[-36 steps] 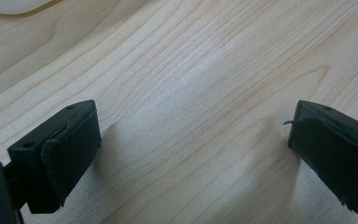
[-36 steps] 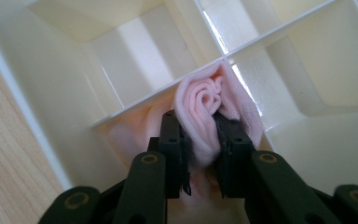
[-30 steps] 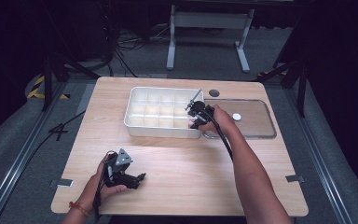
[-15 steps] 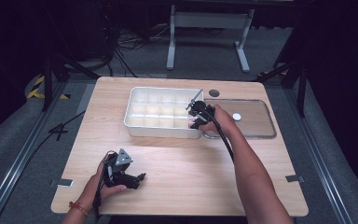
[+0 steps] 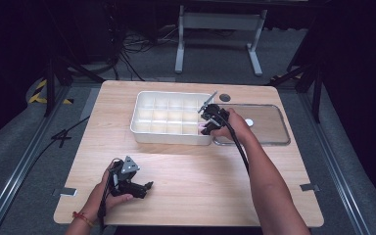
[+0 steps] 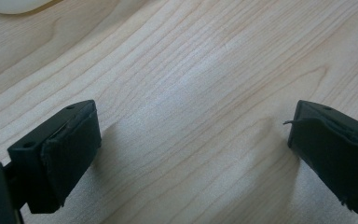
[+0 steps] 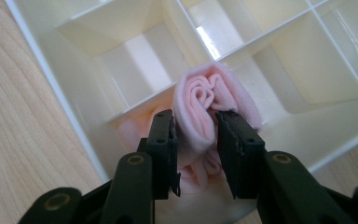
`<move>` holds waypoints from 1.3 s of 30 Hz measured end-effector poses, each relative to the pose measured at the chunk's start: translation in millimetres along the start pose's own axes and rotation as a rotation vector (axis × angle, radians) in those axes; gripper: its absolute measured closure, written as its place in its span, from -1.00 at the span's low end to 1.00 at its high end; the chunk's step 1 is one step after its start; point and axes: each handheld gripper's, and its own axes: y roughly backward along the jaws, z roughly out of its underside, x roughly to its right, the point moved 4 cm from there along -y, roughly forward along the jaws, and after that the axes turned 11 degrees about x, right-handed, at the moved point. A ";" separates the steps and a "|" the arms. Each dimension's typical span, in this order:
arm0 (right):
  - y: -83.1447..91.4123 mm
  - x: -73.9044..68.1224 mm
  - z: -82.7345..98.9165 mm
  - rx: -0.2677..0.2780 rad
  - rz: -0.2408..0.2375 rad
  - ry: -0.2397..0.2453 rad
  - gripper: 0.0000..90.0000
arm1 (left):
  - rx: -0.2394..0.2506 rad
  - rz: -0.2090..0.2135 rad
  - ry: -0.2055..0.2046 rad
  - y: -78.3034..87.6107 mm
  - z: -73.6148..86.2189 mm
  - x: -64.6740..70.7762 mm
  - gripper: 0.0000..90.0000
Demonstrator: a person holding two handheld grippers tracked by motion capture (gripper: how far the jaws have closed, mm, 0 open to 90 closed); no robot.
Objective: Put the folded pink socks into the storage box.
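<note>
A white divided tray (image 5: 142, 131) lies at the table's far middle. My right gripper (image 5: 206, 123) reaches into its near right corner compartment. In the right gripper view a pink rolled cloth (image 7: 200, 93) stands in that compartment of the tray (image 7: 74, 116), between the jaws of the right gripper (image 7: 193, 121). Both pads still touch the roll and it looks pinched there; the jaws have just been opening. The cloth shows as a pink spot (image 5: 201, 129) in the high view. My left gripper (image 5: 147, 190) rests near the table's front left, open over bare wood (image 6: 191, 144), with nothing between its jaws.
A clear flat lid (image 5: 269, 128) lies right of the tray, with a small white round piece (image 5: 248, 122) on it. A dark round hole (image 5: 224, 98) sits behind it in the tabletop. Metal stands and cables are on the floor beyond the table.
</note>
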 end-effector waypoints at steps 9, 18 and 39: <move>11.8 -2.2 -2.5 0.041 0.013 -0.004 0.43 | -0.005 0.002 0.003 0.4 -0.2 0.2 -0.94; 22.3 -7.6 -5.6 0.078 0.028 0.011 0.38 | -0.005 0.002 0.004 0.5 -0.2 0.4 -0.94; 49.3 -18.0 -5.7 0.111 0.089 0.062 0.24 | -0.006 -0.003 -0.005 1.2 0.1 -0.1 -0.94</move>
